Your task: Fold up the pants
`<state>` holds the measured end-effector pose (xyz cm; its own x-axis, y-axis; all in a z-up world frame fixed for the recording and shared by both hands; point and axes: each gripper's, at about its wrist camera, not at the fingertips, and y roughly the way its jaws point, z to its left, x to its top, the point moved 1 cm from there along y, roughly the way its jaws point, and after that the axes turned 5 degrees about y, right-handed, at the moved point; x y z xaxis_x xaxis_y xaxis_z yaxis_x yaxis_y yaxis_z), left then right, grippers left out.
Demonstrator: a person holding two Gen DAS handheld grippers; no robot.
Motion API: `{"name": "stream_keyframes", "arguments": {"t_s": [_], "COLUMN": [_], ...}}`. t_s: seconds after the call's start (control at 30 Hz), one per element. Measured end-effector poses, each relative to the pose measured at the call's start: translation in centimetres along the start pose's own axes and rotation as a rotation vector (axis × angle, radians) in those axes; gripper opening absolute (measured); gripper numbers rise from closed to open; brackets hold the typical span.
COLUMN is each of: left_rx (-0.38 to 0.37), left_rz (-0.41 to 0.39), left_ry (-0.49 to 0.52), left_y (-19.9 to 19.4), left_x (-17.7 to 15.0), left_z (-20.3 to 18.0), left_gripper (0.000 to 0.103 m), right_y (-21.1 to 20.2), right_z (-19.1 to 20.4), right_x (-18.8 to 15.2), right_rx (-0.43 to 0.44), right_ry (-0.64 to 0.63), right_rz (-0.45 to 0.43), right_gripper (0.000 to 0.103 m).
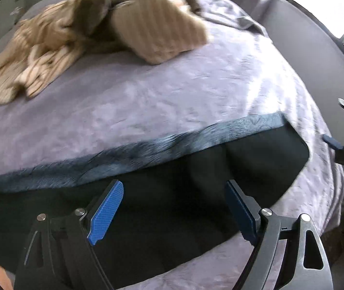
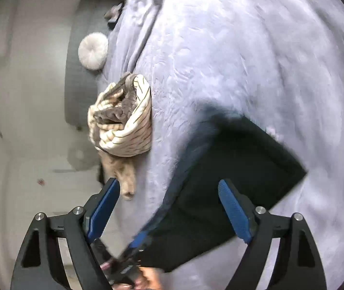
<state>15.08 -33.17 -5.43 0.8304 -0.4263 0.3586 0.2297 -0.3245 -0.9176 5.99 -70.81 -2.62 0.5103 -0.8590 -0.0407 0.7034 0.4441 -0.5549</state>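
On the bed (image 1: 147, 101), black pants (image 1: 172, 193) lie seemingly below both spread, empty grippers (image 1: 174, 205) (image 2: 168, 205).

pants (image 1: 196, 169): black, folded flat into a compact slab
edge: fuzzy dark-teal lining strip along top side
place: lower centre, left-wrist view; lower right, right-wrist view (image 2: 232, 169)

pants (image 1: 220, 169): flat on the bed (image 1: 172, 91), near edge
clothes pile (image 1: 75, 31): farther back on the bed, well apart from pants
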Motion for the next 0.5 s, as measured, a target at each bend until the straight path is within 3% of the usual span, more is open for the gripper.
{"name": "stream_keyframes", "arguments": {"t_s": [0.13,0.23,0.3,0.33,0.37,0.5], "left_rx": [0.079,0.127,0.147,0.162,0.168,0.167], "left_rz": [0.049,0.086,0.102,0.119,0.128,0.129], "left_ry": [-0.080,-0.133,-0.152,-0.163,-0.168,-0.173], "left_y": [1.3,2.4,3.1,3.5,3.6,3.5], "left_x": [-2.2,-4.1,-5.0,-5.6,-5.9,-6.8], "left_z": [2.5,4.4,5.0,5.4,5.6,5.8], "left_gripper": [0.086,0.086,0.086,0.086,0.086,0.086], "right_y": [0.9,4.0,5.3,5.8,6.4,5.9], "right_z": [-2.0,-6.3,-7.9,-8.4,-8.7,-8.1], "right_x": [-1.2,-2.4,-2.9,-3.0,-2.9,-3.2], "right_rx": [-0.068,-0.122,-0.149,-0.158,-0.172,-0.182], "right_ry": [-0.016,0.059,0.063,0.051,0.032,-0.002], "right_rz": [0.041,0.110,0.100,0.086,0.073,0.086], "right_gripper": [0.083,0.063,0.056,0.039,0.004,0.001]}}
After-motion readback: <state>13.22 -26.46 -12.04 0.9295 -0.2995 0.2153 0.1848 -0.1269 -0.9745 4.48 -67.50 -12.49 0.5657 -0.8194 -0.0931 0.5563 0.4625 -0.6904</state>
